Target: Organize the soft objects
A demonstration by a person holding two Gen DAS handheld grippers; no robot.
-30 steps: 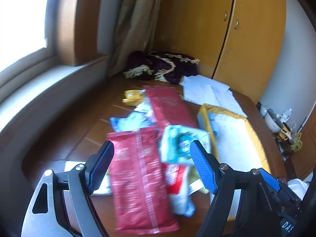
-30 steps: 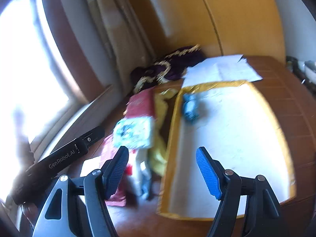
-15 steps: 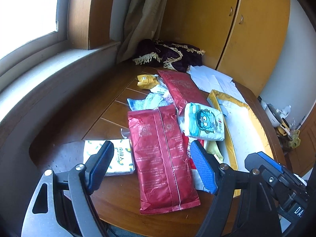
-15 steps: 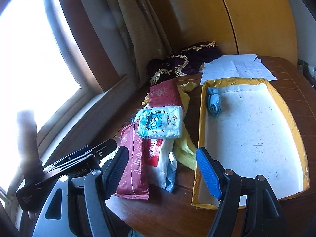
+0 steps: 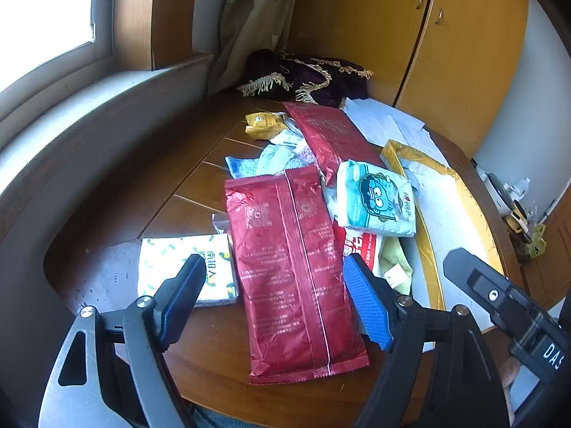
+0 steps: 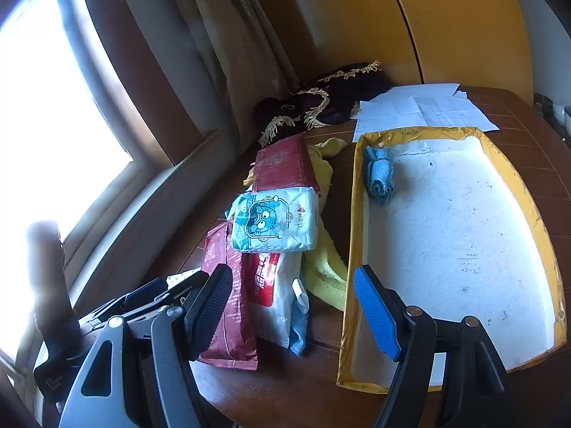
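Left wrist view: low over near table edge, looking forward across packet pile (image 5: 296,249) toward cupboard (image 5: 446,35), window on left. Right wrist view: just beside it on right, facing tray (image 6: 357,249). Both share pile, tray, dark cloth (image 6: 321,107), papers (image 6: 421,107).

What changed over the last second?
Both grippers pulled back: left gripper and right gripper now view the pile from farther off, both open and empty. The red pouch, cartoon tissue pack and blue cloth in the tray stayed put.
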